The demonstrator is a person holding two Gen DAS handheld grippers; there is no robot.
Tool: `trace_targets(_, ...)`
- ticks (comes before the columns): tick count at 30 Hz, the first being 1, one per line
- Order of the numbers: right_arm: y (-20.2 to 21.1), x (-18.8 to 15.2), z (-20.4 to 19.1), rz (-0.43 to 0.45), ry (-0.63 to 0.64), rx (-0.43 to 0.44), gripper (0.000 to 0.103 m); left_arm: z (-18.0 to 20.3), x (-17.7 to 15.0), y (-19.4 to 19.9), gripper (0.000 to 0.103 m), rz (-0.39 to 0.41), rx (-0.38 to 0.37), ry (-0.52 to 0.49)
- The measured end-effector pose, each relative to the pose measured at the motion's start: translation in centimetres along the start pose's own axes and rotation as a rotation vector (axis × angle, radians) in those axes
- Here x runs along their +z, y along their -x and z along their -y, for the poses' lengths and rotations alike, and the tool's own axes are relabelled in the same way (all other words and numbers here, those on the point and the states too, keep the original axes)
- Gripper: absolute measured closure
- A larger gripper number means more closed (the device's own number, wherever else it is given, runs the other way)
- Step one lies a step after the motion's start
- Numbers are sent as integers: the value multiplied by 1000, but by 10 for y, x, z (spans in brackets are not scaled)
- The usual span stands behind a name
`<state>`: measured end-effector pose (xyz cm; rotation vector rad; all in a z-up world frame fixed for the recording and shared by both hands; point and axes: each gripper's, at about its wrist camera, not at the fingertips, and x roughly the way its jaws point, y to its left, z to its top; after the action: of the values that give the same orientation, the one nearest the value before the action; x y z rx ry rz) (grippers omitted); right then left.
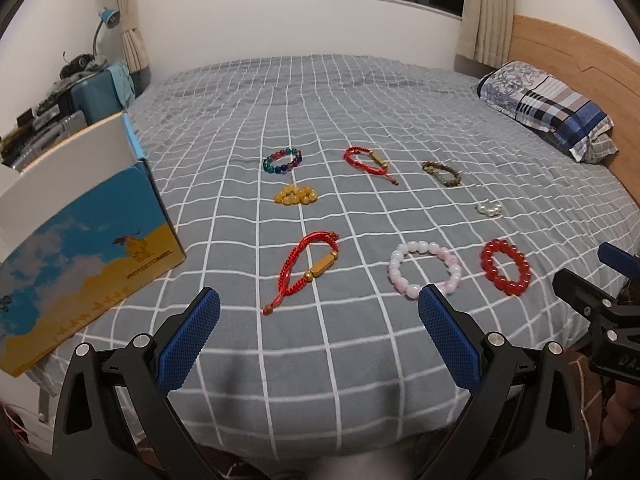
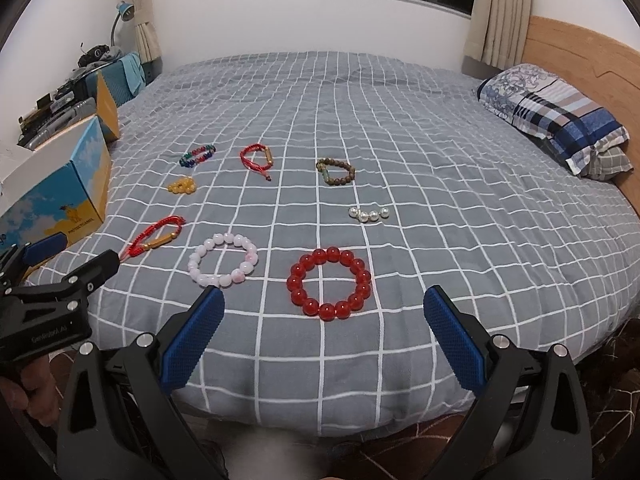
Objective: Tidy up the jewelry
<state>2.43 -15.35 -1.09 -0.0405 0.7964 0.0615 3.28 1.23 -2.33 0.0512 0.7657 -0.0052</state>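
Several bracelets lie on the grey checked bed. Nearest are a red cord bracelet (image 1: 308, 266), a pink bead bracelet (image 1: 425, 268) and a red bead bracelet (image 2: 329, 283). Farther back lie a multicolour bead bracelet (image 1: 282, 160), a yellow bead bracelet (image 1: 295, 195), a second red cord bracelet (image 1: 370, 163), a brown bead bracelet (image 2: 335, 172) and a pearl bracelet (image 2: 369, 213). An open blue and yellow box (image 1: 86, 252) stands at the left. My left gripper (image 1: 319, 340) is open and empty near the front edge. My right gripper (image 2: 323, 340) is open and empty, just short of the red bead bracelet.
A patterned pillow (image 2: 560, 120) lies at the far right by the wooden headboard (image 2: 592, 52). A cluttered shelf with a blue lamp (image 1: 108, 20) stands beyond the box at the left. The bed's front edge (image 2: 320, 412) drops to the floor.
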Motion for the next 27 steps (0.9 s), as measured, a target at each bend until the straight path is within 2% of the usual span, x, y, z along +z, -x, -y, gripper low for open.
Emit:
trace_targets(3, -17, 1, 2, -22, 0, 5, 7, -2, 3, -19, 6, 0, 20, -10)
trace_targets(8, -52, 3, 7, -66, -2, 11, 7, -11, 5, -56, 6, -65, 44, -21)
trace_targets(14, -82, 1, 8, -110, 4, 14, 7, -21, 5, -89, 6, -90, 4, 16)
trace_targets(21, -101, -4, 9, -146, 2, 26, 11, -17, 1, -103, 8, -104, -3, -7)
trace_targets(24, -102, -4, 9, -150, -2, 31, 17, -17, 2, -106, 15, -108, -17, -3)
trace_targets(26, -104, -4, 10, -156, -7, 36, 24, -17, 3, -107, 29, -114, -24, -9)
trace_targets(27, -104, -4, 10, -160, -6, 42, 25, -17, 3, -107, 31, -121, -31, -10)
